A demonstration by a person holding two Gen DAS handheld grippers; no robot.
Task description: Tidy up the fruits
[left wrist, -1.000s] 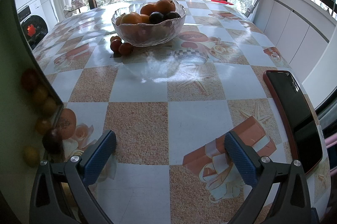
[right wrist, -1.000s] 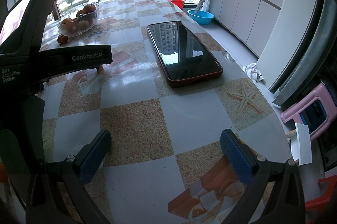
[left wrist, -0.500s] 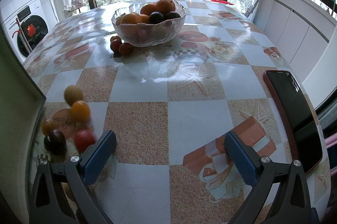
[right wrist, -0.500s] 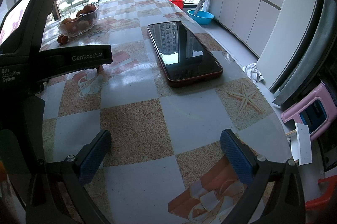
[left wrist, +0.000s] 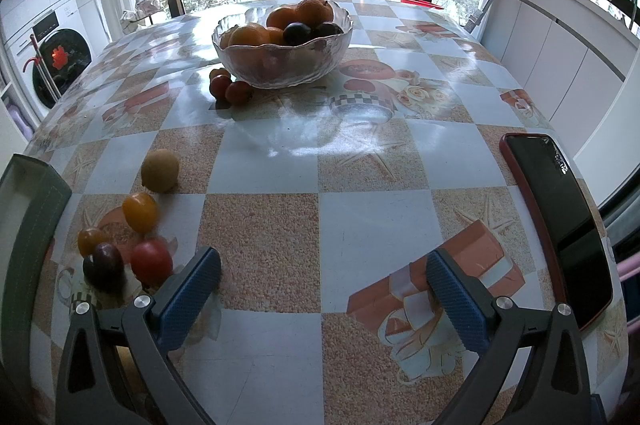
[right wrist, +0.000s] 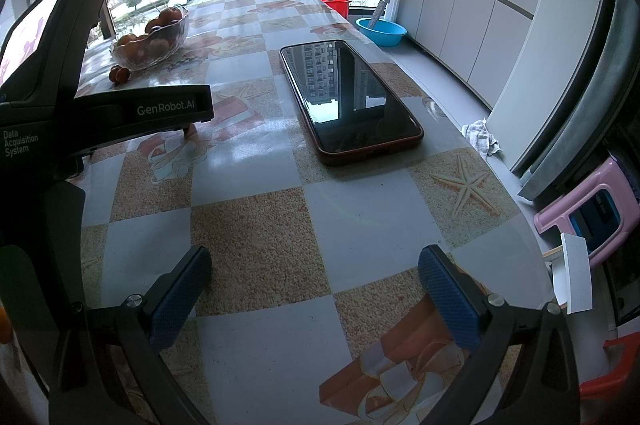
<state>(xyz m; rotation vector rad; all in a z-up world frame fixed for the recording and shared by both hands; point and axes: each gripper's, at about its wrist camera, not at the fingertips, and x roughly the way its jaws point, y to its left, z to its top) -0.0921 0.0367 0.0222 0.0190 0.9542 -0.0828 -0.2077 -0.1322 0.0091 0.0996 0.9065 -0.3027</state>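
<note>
A glass bowl (left wrist: 282,65) of oranges and dark plums stands at the far middle of the table, with small red fruits (left wrist: 229,88) against its left side. Near my left gripper (left wrist: 323,288), which is open and empty, lie several loose fruits: a tan round one (left wrist: 160,170), an orange one (left wrist: 140,212), a small orange one (left wrist: 89,240), a dark plum (left wrist: 103,264) and a red tomato (left wrist: 151,260) just left of the left finger. In the right wrist view my right gripper (right wrist: 315,296) is open and empty over the table; the bowl (right wrist: 152,42) is far left.
A phone in a red case (left wrist: 559,222) lies at the table's right edge, also the phone (right wrist: 347,98) ahead of my right gripper. A grey-green flat object (left wrist: 28,225) stands at the left edge. A washing machine (left wrist: 56,57) is beyond the table's left.
The grey-green object at the left has pulled away leftwards, uncovering the loose fruits on the table. Both grippers have stayed still and open.
</note>
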